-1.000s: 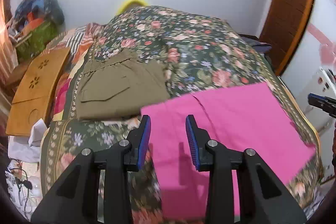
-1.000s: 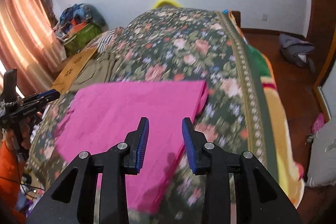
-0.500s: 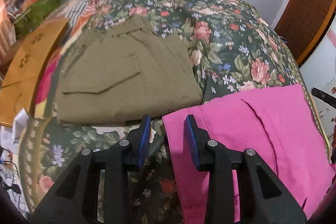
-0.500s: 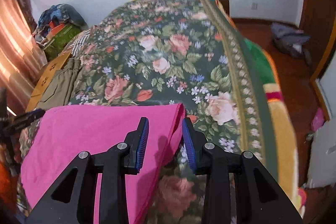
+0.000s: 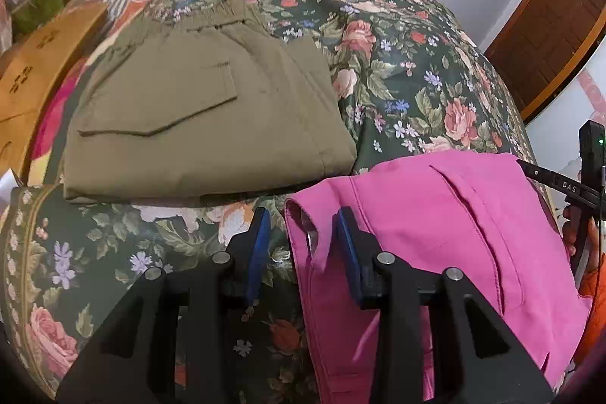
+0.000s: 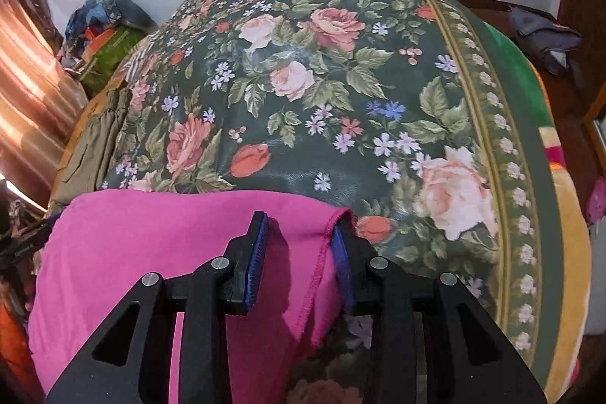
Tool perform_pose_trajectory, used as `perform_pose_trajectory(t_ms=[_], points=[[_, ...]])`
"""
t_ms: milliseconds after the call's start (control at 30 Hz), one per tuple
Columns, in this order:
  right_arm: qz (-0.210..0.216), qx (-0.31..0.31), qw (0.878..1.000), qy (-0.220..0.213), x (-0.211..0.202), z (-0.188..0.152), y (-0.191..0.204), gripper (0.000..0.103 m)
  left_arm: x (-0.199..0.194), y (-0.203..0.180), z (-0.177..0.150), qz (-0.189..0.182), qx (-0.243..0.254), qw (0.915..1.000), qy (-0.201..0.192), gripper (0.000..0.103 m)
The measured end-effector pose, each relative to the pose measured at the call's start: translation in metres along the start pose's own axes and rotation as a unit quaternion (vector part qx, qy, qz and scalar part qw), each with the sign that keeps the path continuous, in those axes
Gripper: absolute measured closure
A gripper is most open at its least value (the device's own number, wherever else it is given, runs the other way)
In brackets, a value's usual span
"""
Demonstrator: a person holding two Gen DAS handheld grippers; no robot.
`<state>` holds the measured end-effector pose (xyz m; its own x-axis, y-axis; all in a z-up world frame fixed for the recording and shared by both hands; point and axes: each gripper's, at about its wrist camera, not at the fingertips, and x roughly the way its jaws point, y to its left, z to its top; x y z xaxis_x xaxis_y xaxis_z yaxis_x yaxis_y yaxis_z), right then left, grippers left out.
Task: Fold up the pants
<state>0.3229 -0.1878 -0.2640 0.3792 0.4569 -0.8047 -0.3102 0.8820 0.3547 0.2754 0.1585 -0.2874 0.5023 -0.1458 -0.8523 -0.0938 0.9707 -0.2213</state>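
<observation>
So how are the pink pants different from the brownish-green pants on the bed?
The pink pants are bright pink; the olive pants are dull brownish green. The olive pants lie as a neat folded rectangle, pocket flap on top, with nothing touching them, while the pink pants stretch wide across the near edge. Each end of the pink pants sits between the open jaws of a gripper, left gripper and right gripper. Both lie flat on the flowery bedspread.

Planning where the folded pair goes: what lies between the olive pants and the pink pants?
In the left wrist view, only a strip of floral bedspread separates the olive pants from the pink pants.
</observation>
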Motion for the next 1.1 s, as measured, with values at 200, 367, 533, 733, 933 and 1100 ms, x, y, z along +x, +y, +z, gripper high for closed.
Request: perform_pose_trajectory(t_ms=[200, 367, 533, 733, 933, 1100], points=[[0.007, 0.007, 1.000, -0.012, -0.003, 0.001, -0.003, 0.094, 0.001, -0.005, 0.002, -0.029, 0.010, 0.9995, 0.006, 0.092], [0.003, 0.000, 0.999, -0.033, -0.012, 0.003, -0.001, 0.097, -0.004, -0.014, 0.001, -0.002, 0.030, 0.9995, -0.010, 0.099], [-0.027, -0.038, 0.997, -0.065, -0.024, 0.008, 0.011, 0.099, -0.029, -0.014, 0.002, 0.019, 0.029, 0.9980, -0.053, 0.100], [-0.049, -0.078, 0.991, -0.092, -0.027, 0.020, 0.029, 0.099, -0.057, -0.014, 0.008, 0.040, 0.045, 0.9941, -0.090, 0.100], [-0.051, -0.092, 0.990, -0.094, -0.017, 0.033, 0.040, 0.099, -0.049, -0.007, 0.018, 0.052, 0.044, 0.9947, -0.077, 0.100], [-0.064, -0.086, 0.990, -0.086, -0.021, 0.041, 0.042, 0.096, -0.043, -0.008, 0.017, 0.091, 0.056, 0.9920, -0.067, 0.095]])
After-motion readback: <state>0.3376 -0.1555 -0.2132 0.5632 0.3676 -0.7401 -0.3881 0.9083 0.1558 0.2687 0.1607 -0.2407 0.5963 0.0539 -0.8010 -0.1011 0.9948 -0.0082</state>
